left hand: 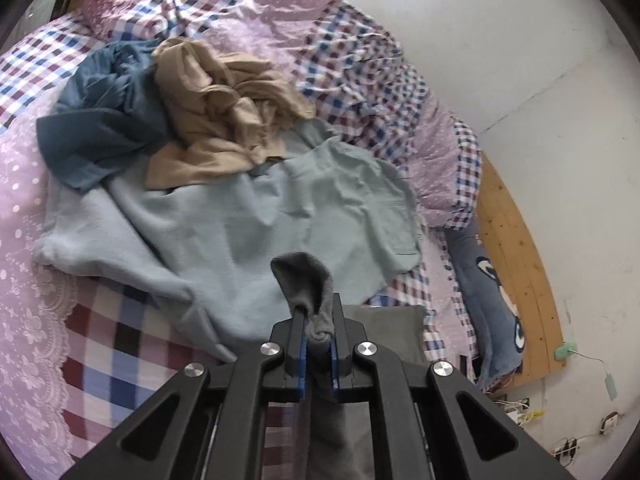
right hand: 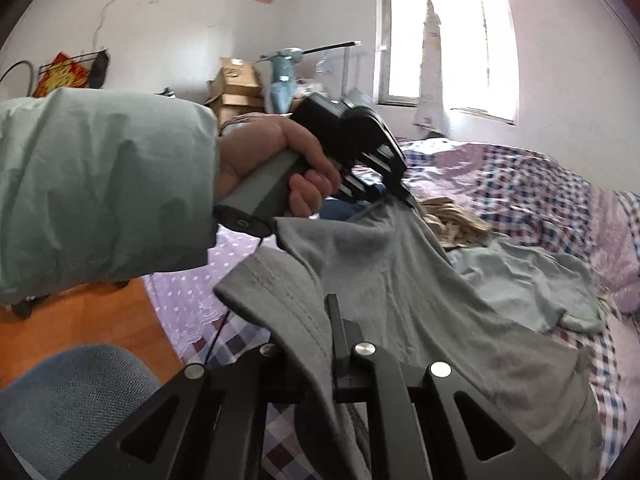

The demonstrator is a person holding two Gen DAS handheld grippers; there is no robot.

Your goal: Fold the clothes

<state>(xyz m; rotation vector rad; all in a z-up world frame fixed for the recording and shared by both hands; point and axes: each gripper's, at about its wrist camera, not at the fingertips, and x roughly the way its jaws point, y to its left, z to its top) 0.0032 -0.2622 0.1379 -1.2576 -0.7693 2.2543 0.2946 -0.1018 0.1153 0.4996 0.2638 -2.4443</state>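
both grippers, left gripper and right gripper, clamp a grey garment over the checked bed.

A bed in checked and pink dotted covers carries the laundry: a pale blue top spread flat, a tan heap and a dark blue garment behind it.
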